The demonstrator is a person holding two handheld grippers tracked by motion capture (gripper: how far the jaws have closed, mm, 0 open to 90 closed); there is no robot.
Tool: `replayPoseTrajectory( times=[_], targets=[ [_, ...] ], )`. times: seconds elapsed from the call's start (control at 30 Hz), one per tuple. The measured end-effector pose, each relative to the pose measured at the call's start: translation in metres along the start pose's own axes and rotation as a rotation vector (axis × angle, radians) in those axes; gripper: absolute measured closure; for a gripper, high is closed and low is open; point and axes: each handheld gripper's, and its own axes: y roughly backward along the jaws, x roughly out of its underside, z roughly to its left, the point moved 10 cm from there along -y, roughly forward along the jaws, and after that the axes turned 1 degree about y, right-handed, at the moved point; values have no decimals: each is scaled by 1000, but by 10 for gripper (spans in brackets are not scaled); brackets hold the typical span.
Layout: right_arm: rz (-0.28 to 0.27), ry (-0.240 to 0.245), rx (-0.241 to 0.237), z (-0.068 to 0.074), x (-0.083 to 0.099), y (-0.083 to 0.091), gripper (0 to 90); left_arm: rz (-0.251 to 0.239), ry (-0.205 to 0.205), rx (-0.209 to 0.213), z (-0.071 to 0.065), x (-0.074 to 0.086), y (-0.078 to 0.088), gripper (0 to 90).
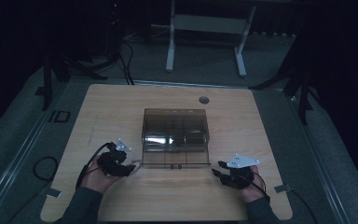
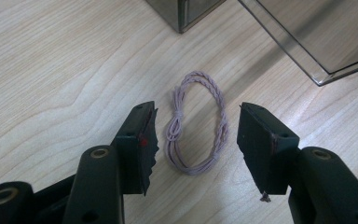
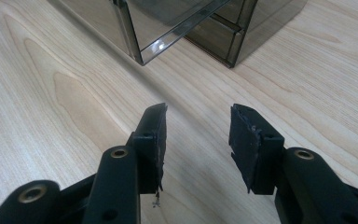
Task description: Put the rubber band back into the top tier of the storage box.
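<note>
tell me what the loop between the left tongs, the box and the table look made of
Loop: pale lilac braided cord or elastic, probably textile; twisted strands and a small knot show. Box: smoky, see-through hard plastic, likely acrylic; glossy edges catch light and inner dividers show through. Table: light wood or wood-look laminate; printed-looking grain, smooth matte surface.

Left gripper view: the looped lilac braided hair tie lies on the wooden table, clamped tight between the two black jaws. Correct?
Not quite. The looped lilac braided hair tie lies on the wooden table between the jaws of the left gripper, but they stand apart from it, open, as the left gripper view shows.
</note>
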Motion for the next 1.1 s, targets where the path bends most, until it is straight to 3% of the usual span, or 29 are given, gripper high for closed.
replayPoseTrajectory(
  times=[0.63,1.1],
  targets=[
    [0,-5,-2,0,1,0,554,82,-14,-5,1,2,-15,405],
    [1,-9,-3,-1,3,-1,550,132,-15,14,-1,4,-26,385]
  ],
)
